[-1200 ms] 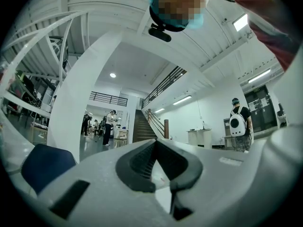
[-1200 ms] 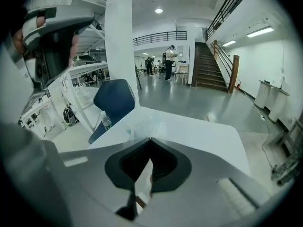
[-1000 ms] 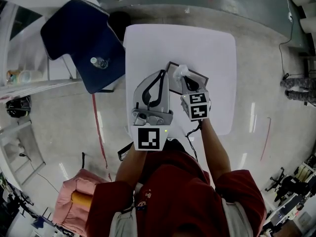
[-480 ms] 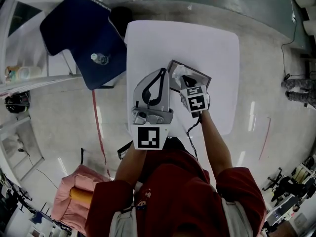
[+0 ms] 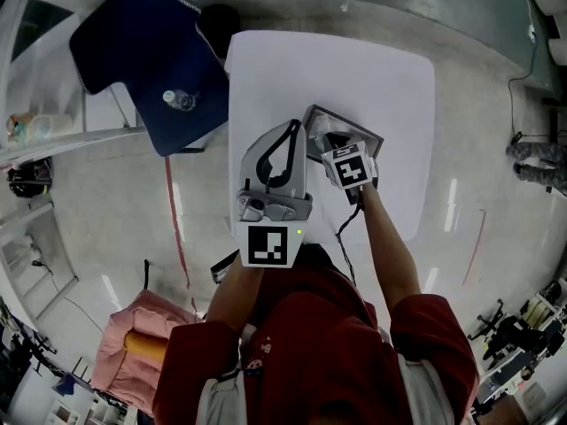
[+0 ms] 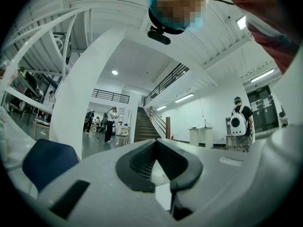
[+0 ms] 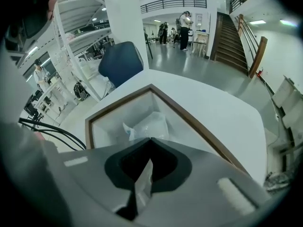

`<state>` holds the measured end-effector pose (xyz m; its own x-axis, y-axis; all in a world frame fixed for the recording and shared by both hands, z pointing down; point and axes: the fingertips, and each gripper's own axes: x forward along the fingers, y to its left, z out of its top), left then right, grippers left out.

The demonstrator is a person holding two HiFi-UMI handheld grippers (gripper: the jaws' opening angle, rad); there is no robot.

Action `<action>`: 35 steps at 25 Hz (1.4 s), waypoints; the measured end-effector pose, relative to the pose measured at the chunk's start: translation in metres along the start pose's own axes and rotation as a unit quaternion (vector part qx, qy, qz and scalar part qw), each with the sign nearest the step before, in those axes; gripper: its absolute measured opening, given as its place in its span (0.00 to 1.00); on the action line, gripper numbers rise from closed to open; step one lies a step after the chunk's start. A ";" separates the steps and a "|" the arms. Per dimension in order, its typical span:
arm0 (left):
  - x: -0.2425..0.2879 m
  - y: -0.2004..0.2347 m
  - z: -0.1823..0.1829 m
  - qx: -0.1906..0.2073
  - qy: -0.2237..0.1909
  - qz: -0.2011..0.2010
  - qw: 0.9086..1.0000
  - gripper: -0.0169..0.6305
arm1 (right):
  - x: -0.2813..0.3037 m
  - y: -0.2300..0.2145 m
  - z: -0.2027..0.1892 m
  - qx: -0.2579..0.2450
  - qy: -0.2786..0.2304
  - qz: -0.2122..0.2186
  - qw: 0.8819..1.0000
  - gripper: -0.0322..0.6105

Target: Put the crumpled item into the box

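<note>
Right tool (image 7: 150, 139): jaws drawn together, and the tips are pinching the crumpled translucent plastic wad (image 7: 149, 124). A strip of it shows in the hollow behind the tips.
Wad: it's down inside the box. Its bulk bunches just past the tips against the pale lining, with a touch of blue on its left edge. Whether it rests on the bottom, I cannot tell.
Box: a brown-rimmed box (image 7: 106, 129) with white inner walls and an open top, one corner pointing away from the tool.
Table: the white square table (image 5: 372, 69) carries the box near the person's edge.
Left tool (image 6: 155, 142): jaws closed tip to tip with nothing between them. It is held up just left of the box, aimed out into the hall.
Beside the table: a dark blue chair (image 5: 142, 42) at its left edge, with a clear bottle (image 5: 177, 101) lying on it.
</note>
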<state>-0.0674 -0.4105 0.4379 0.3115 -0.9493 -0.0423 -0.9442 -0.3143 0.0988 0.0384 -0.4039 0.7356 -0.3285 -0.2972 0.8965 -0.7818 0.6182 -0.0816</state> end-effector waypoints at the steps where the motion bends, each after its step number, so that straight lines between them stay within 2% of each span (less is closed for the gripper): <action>1: 0.000 0.000 -0.001 -0.002 0.001 0.001 1.000 0.03 | 0.002 0.001 -0.001 -0.002 0.005 0.002 1.000 0.05; 8: 0.001 0.003 -0.001 -0.002 -0.003 0.003 1.000 0.03 | 0.015 0.008 -0.016 -0.004 0.053 0.029 0.998 0.06; 17: 0.001 0.006 -0.004 -0.005 0.000 0.002 1.000 0.03 | 0.016 0.007 -0.019 0.000 0.079 0.027 0.997 0.10; 24: 0.001 0.004 -0.003 -0.010 -0.001 0.002 1.000 0.03 | 0.011 0.005 -0.015 0.004 0.062 0.028 0.998 0.17; 35: -0.004 0.001 -0.001 -0.010 -0.001 -0.003 1.000 0.03 | 0.002 0.006 -0.009 0.019 0.029 0.023 0.999 0.19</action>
<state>-0.0693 -0.4067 0.4389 0.3177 -0.9471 -0.0446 -0.9398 -0.3208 0.1174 0.0380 -0.3937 0.7410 -0.3343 -0.2261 0.9150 -0.7864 0.6019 -0.1386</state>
